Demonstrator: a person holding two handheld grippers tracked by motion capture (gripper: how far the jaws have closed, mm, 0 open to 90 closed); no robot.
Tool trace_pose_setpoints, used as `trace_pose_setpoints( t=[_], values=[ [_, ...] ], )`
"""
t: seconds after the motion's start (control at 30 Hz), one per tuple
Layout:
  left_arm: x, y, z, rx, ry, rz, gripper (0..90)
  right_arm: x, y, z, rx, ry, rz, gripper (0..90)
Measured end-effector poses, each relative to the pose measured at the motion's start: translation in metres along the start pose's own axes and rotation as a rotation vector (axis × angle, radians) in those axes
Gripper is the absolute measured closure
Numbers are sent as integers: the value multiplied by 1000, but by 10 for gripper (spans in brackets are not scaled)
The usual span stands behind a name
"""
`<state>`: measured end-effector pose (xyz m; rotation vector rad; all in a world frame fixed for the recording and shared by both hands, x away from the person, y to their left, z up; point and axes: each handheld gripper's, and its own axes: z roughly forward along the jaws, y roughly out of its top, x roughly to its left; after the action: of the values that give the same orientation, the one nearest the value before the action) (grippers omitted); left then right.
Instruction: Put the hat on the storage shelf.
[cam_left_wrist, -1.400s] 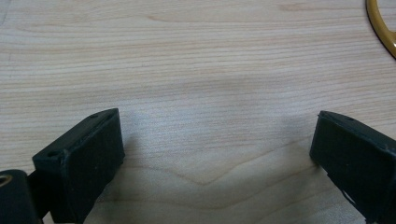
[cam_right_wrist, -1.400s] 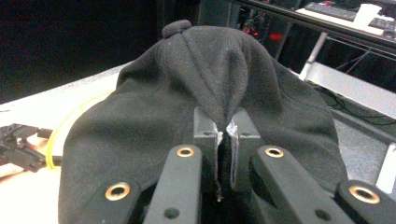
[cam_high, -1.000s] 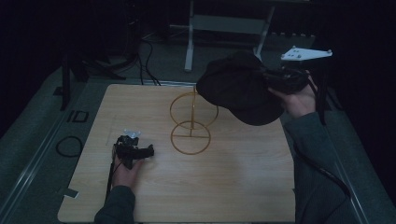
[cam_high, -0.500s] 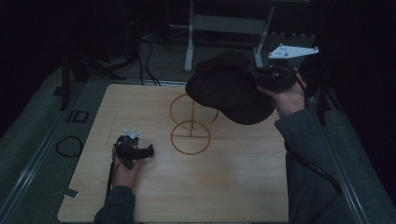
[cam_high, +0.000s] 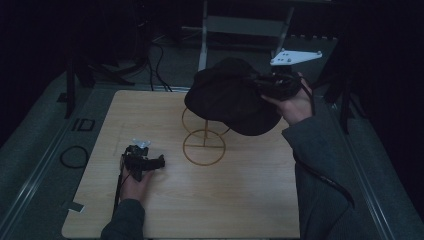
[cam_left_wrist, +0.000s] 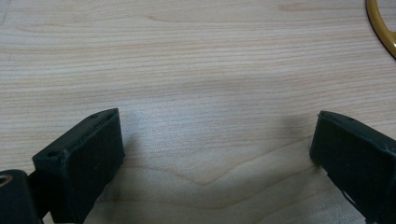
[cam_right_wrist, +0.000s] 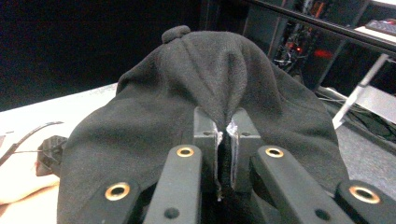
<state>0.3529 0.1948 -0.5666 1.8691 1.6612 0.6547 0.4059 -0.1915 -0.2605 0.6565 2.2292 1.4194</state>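
- The landmark is the golden wire stand (cam_high: 203, 134), which has a round ring base and a thin upright stem; it stands on the light wooden surface (cam_high: 240, 200), near its middle.
- The black soft fabric cap (cam_high: 231, 97) hangs in the air just above the top of this stand and a little to its right side; in the high view the cap covers the upper ring of the stand.
- The right gripper (cam_right_wrist: 226, 140) is at the right of the stand, above the surface. Its fingers are clenched on a fold of the cap, and the cloth bunches up between them.
- The left gripper (cam_high: 145, 162) rests on the surface to the left of the stand, near its ring base. Its fingers (cam_left_wrist: 84, 158) are released, wide apart, and bare wood shows between them.
- In the left gripper view, a curved piece of the golden base shows in the top right corner.
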Motion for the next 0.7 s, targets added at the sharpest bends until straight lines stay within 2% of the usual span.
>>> trace_pose_setpoints(
  t=[0.27,0.7],
  values=[
    [0,0,0,2,-1,2,24,11,3,11,4,44,-25,841],
    [0,0,0,0,-1,-2,24,26,-4,37,61,97,-62,836]
  ],
)
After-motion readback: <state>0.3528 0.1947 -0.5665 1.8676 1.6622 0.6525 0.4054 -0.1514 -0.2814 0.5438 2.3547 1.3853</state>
